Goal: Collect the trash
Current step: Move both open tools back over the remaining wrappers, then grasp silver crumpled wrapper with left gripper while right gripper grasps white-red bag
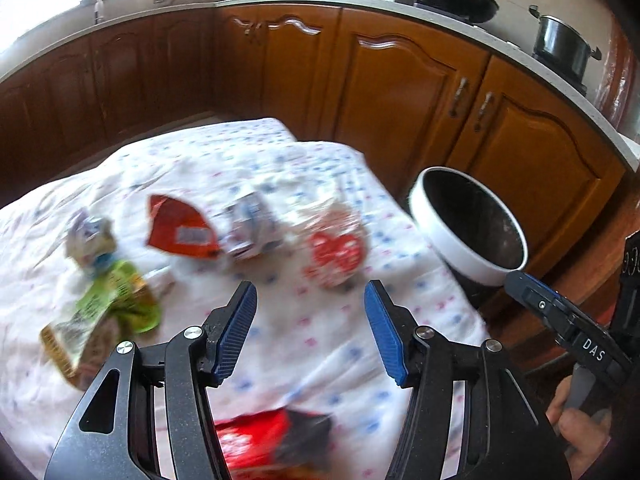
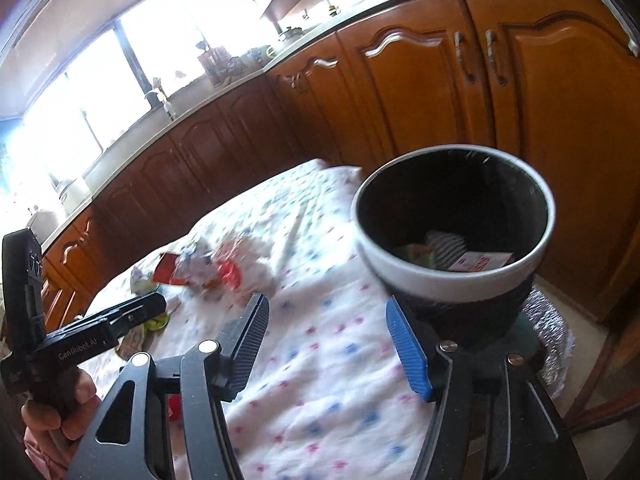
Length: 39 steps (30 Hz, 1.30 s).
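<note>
Several pieces of trash lie on a table under a white dotted cloth [image 1: 320, 344]: a green wrapper [image 1: 108, 304], an orange-red packet [image 1: 180, 228], a crumpled white and blue carton [image 1: 250, 228], a red and white wrapper [image 1: 334, 252] and a red and black packet [image 1: 272, 440] right under my left gripper. My left gripper [image 1: 311, 288] hangs open above the cloth with nothing between its pads. A black bin with a white rim [image 2: 452, 280] stands off the table's right edge and holds some wrappers [image 2: 480, 262]. My right gripper [image 2: 328, 304] is open and empty, just left of the bin.
Brown kitchen cabinets [image 1: 400, 92] run close behind the table and the bin. Pots [image 1: 564, 44] stand on the counter above. The bin rests on a silvery stool-like base [image 2: 548, 332]. A hand [image 2: 60, 412] holds the left gripper at the lower left of the right wrist view.
</note>
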Available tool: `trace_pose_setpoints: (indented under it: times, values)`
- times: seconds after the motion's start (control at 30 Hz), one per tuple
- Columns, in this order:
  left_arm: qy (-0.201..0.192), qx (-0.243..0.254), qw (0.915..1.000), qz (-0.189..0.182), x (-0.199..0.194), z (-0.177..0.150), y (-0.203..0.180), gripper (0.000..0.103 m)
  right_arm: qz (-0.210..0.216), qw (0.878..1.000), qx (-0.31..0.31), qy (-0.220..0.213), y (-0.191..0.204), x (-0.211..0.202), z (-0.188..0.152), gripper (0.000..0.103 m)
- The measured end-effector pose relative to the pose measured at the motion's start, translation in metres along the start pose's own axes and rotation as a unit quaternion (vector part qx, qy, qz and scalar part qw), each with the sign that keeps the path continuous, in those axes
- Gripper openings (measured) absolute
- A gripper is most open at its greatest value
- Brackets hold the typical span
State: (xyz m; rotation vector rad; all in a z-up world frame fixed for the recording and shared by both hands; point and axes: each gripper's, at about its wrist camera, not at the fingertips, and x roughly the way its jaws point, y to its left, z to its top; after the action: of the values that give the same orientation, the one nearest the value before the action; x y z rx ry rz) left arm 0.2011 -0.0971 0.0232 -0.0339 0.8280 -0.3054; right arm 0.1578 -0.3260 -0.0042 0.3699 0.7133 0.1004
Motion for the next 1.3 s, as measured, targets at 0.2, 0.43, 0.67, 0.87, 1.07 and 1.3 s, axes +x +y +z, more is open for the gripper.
trace_pose_setpoints:
  times: [0.2, 0.43, 0.67, 0.87, 1.07, 1.3]
  values:
    - [-0.002, -0.023, 0.9996, 0.014, -0.009, -0.012, 0.030, 0.057, 0.013, 1.000, -0.019, 0.014, 0.024, 0.009, -0.009, 0.064]
    - [0.000, -0.044, 0.9988, 0.020, -0.013, -0.017, 0.054, 0.057, 0.022, 0.999, -0.031, 0.021, 0.043, 0.020, -0.011, 0.065]
    - [0.003, -0.027, 0.9995, 0.018, -0.004, -0.008, 0.052, 0.057, 0.026, 0.999, -0.039, 0.026, 0.054, 0.034, -0.003, 0.065]
    - [0.008, -0.020, 0.9995, 0.021, 0.009, -0.001, 0.051, 0.057, 0.029, 0.998, -0.040, 0.026, 0.059, 0.046, 0.004, 0.065]
    - [0.007, -0.017, 0.9996, 0.023, 0.026, 0.006, 0.050, 0.057, 0.039, 0.998, -0.039, 0.034, 0.066, 0.070, 0.009, 0.065]
    - [0.019, 0.008, 0.9995, 0.025, 0.049, 0.020, 0.046, 0.057, 0.052, 0.997, -0.036, 0.051, 0.067, 0.096, 0.023, 0.064]
